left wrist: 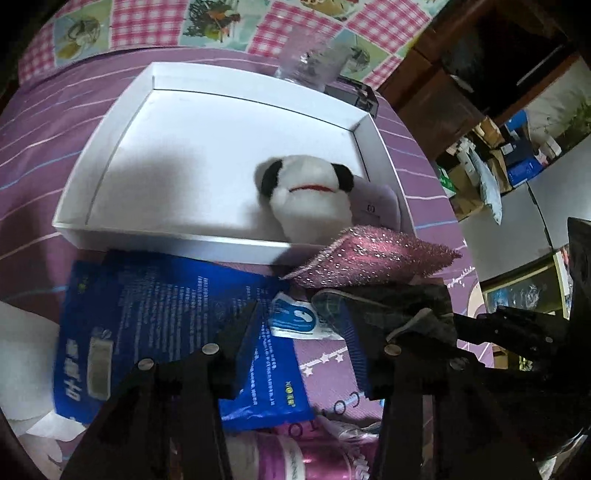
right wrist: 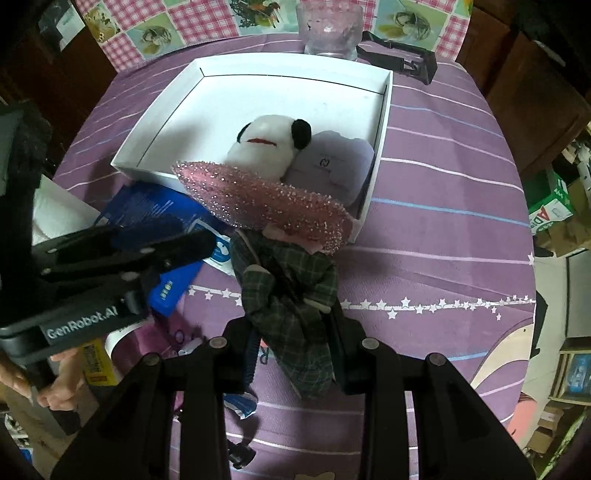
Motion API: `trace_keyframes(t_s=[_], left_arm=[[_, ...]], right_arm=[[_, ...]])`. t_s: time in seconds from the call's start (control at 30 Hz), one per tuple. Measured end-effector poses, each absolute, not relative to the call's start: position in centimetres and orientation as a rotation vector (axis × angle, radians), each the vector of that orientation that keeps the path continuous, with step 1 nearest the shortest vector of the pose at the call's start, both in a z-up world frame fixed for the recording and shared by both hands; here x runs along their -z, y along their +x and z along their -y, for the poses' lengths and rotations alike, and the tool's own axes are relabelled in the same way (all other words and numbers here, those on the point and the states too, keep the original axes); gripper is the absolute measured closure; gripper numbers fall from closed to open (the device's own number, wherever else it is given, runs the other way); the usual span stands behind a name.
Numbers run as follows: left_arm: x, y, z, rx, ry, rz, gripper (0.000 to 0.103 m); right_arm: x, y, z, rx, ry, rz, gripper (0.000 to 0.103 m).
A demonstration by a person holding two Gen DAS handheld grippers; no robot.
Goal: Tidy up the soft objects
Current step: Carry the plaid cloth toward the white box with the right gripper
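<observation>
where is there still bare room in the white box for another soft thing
The white box is bare across its far side and the end away from the panda plush. The other end is crowded: the panda plush lies against the lilac cloth, and the pink glitter pad overhangs the near rim there.

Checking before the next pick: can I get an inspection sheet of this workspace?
Surface: purple striped cloth.
Job's things: panda plush and lilac pouch in white tray; pink sparkly pad overlapping its rim.
Clutter: blue packet, glass cup.
Grippers: right tongs shut on plaid cloth; left tongs open, empty.
Cables: nothing seen.
Surroundings: stacked boxes.
</observation>
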State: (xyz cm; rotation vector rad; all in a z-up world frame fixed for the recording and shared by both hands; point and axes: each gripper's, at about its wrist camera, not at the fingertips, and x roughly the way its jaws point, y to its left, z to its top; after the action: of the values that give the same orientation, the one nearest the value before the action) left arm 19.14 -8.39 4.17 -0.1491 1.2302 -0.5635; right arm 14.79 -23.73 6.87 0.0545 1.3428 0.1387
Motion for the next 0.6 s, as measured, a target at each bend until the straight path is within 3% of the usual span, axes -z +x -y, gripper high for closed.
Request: trace_keyframes(t_s=[0.17,0.37,0.6], left_arm=[[-2.9,19.4,9.2,0.586,-0.148,-1.275,0.067],[-2.2,19.4,8.8,0.559,-0.159,-1.305,0.096],[-2.3,19.5,7.9,0.519,-0.195,-1.295,0.101]], right_arm=[[-6.7,14.8,23.8,-0.145,0.053,-1.34,0.069],[-6.5,14.8,24.0,-0.153,0.073,-1.341,0.068],[-6.8,14.8,23.9,-0.16,0.067,-1.334,0.069]])
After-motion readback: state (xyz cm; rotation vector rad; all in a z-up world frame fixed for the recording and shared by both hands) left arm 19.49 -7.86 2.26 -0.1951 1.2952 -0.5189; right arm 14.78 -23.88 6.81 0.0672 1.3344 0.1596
